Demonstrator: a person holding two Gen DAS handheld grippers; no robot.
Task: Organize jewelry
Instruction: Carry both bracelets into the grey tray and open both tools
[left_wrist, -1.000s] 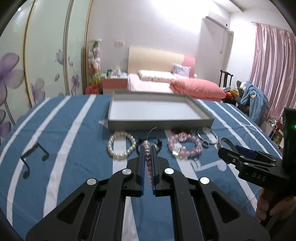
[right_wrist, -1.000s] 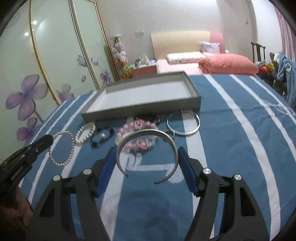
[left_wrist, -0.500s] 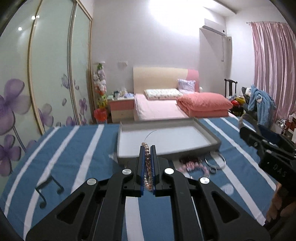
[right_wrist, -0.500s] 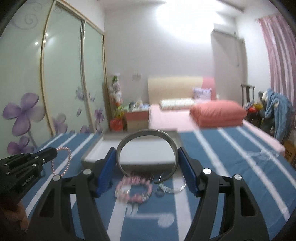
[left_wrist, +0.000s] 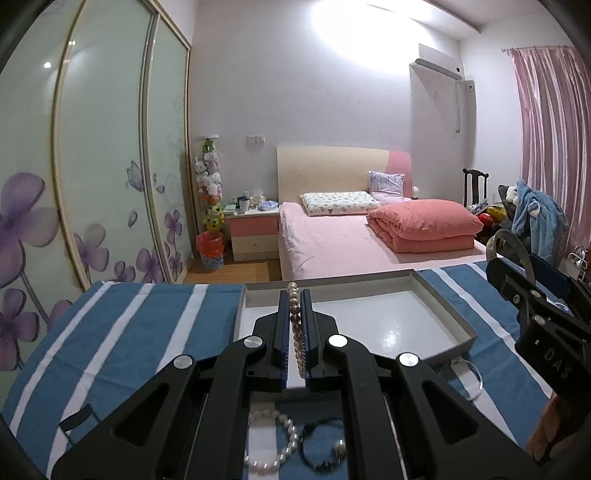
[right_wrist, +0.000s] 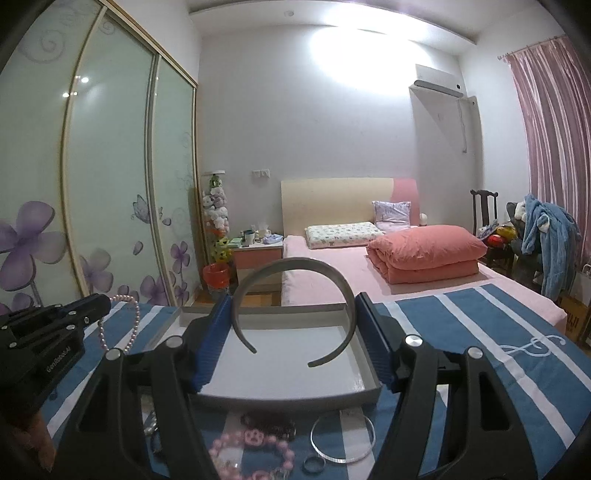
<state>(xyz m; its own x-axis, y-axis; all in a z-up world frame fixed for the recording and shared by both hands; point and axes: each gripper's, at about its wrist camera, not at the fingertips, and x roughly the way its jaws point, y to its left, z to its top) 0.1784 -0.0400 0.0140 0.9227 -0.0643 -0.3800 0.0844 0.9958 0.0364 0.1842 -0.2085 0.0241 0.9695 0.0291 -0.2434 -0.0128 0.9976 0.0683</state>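
Bedroom, striped blue table (left_wrist: 122, 332): both grippers up off jewelry row since 1 s ago, now over grey tray (right_wrist: 280, 397). Left gripper (left_wrist: 294, 328) clamped on pink bead bracelet (left_wrist: 295, 325), right gripper (right_wrist: 293, 343) squeezing open metal bangle (right_wrist: 295, 266) (2 drops probably next). White pearl bracelet (left_wrist: 275, 443) left on table.

A blue, white-striped tablecloth (right_wrist: 461, 332) carries a grey tray (right_wrist: 280, 400); nearer than the tray lie a thin bangle (right_wrist: 342, 437), pink bead bracelet (right_wrist: 255, 452) and white pearl bracelet (left_wrist: 277, 443).
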